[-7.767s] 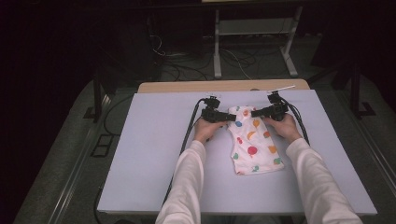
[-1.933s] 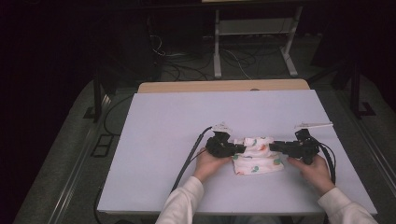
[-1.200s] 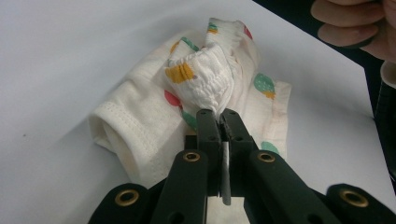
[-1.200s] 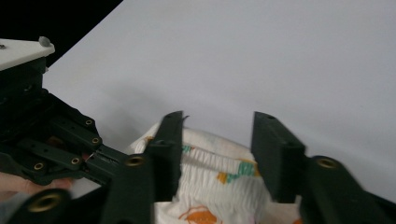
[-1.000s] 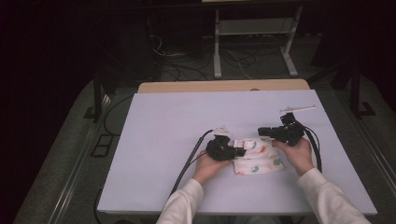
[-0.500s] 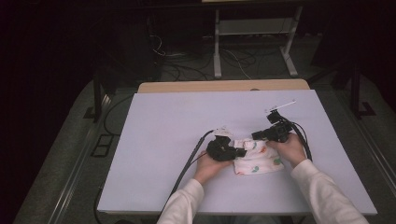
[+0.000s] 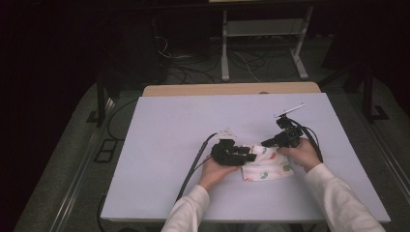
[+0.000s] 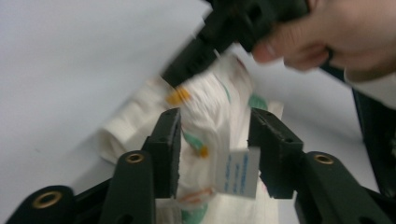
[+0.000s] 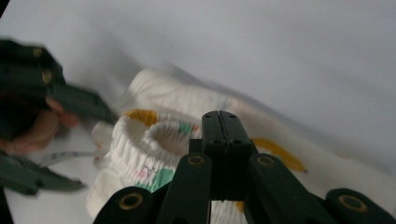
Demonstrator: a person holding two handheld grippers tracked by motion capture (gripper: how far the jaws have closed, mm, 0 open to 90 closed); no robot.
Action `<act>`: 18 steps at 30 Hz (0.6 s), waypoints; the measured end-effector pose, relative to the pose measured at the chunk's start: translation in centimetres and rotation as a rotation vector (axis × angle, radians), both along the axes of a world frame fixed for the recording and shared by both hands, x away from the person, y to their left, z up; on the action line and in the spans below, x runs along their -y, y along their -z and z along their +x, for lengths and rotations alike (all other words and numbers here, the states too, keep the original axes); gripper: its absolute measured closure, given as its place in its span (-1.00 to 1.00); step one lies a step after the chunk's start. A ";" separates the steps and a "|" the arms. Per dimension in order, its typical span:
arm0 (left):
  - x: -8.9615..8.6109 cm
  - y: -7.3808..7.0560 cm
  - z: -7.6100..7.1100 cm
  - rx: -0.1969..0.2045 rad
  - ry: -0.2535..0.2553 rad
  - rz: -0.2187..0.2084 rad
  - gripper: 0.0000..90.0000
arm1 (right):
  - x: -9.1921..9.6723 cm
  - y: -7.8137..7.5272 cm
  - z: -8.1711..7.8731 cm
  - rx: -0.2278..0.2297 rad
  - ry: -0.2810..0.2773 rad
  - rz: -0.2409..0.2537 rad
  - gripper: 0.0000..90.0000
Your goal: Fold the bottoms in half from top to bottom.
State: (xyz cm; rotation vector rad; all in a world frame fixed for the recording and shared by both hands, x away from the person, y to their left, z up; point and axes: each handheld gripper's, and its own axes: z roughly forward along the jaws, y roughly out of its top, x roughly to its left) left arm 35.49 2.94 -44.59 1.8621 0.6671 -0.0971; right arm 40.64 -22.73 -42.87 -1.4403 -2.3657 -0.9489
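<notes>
While the left gripper [image 7: 244, 154] jaws, just opening, straddle the folded white spotted cloth garment [image 7: 268, 164], the right gripper [image 7: 267, 142] jaws sit closed at its two o'clock edge.

Beyond your tongs, the pale lavender tabletop [image 7: 169, 125] ends at a wooden edge strip [image 7: 232, 89], with a white metal stand [image 7: 263, 38] and loose cables [image 7: 179, 53] on the dark grey floor [image 7: 58, 159] behind.

The person is wearing white long sleeves [image 7: 338, 203]. Both tongs, left [image 7: 251, 157] and right [image 7: 264, 143], are showing matte black bodies with brass-ringed screw holes on the jaw arms; black cables [image 7: 193, 166] are trailing from them, and a grey three-cornered plate [image 7: 226, 132] is topping the left one.
</notes>
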 end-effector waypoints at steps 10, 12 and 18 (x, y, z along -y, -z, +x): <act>-0.9 -0.4 0.4 0.004 -0.078 -0.030 -0.16 | 0.3 -1.3 -2.2 0.027 -0.046 0.020 0.97; -0.9 -0.4 0.4 0.002 -0.077 -0.031 -0.17 | 0.3 -1.6 -2.8 0.037 -0.046 0.034 0.97; -0.8 -0.4 0.4 0.005 -0.079 -0.041 -0.17 | 0.2 -2.5 -4.9 0.087 -0.059 0.043 0.97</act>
